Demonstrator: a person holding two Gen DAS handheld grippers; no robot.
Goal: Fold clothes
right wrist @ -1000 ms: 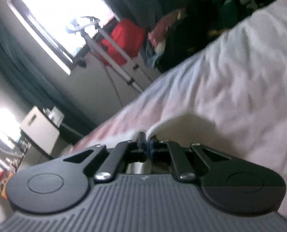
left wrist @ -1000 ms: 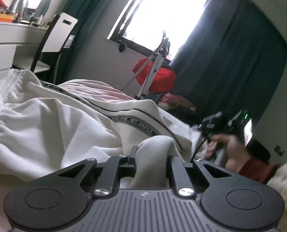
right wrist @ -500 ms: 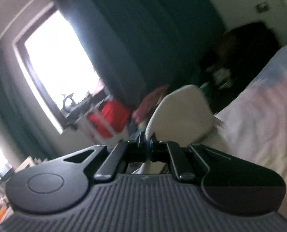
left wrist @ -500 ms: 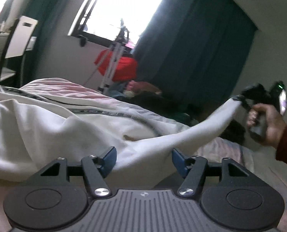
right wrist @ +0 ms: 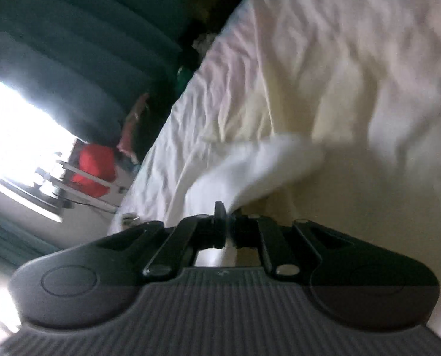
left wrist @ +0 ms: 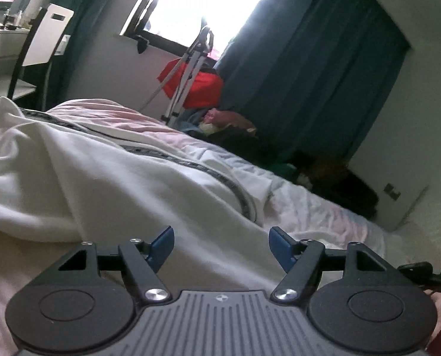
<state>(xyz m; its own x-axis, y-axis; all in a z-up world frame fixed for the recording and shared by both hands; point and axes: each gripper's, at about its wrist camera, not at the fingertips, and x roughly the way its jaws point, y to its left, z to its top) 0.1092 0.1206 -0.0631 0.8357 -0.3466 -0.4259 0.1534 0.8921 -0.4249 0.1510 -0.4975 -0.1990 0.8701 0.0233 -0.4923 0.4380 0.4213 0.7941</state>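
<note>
Left wrist view
left gripper [left wrist: 221, 246]: jaws spread wide, blue pads [left wrist: 161, 244] well apart, nothing held
garment [left wrist: 107, 184]: white, with a dark printed band, spread rumpled across the bed, runs under and ahead of the open jaws; contact with the pads cannot be told
bed [left wrist: 324, 210]: pale pink-white sheet, creased, bare strip to the right of the garment
right gripper [left wrist: 425, 270]: only a dark sliver at the right edge, low, beside a bit of hand; state not readable here
background: bright window [left wrist: 202, 3], dark teal curtains [left wrist: 309, 68], red bag [left wrist: 195, 84] behind a white stand, chair [left wrist: 47, 40] at left

Right wrist view (tilted, blurred)
right gripper [right wrist: 225, 222]: jaws pressed together, pinching a thin edge of white cloth
garment [right wrist: 268, 163]: a white flap rises from the jaws and bends right, above the sheet
bed [right wrist: 354, 59]: cream-white wrinkled sheet fills the right and upper part
background: curtains [right wrist: 72, 53], window glare at left, red bag [right wrist: 97, 169]
</note>
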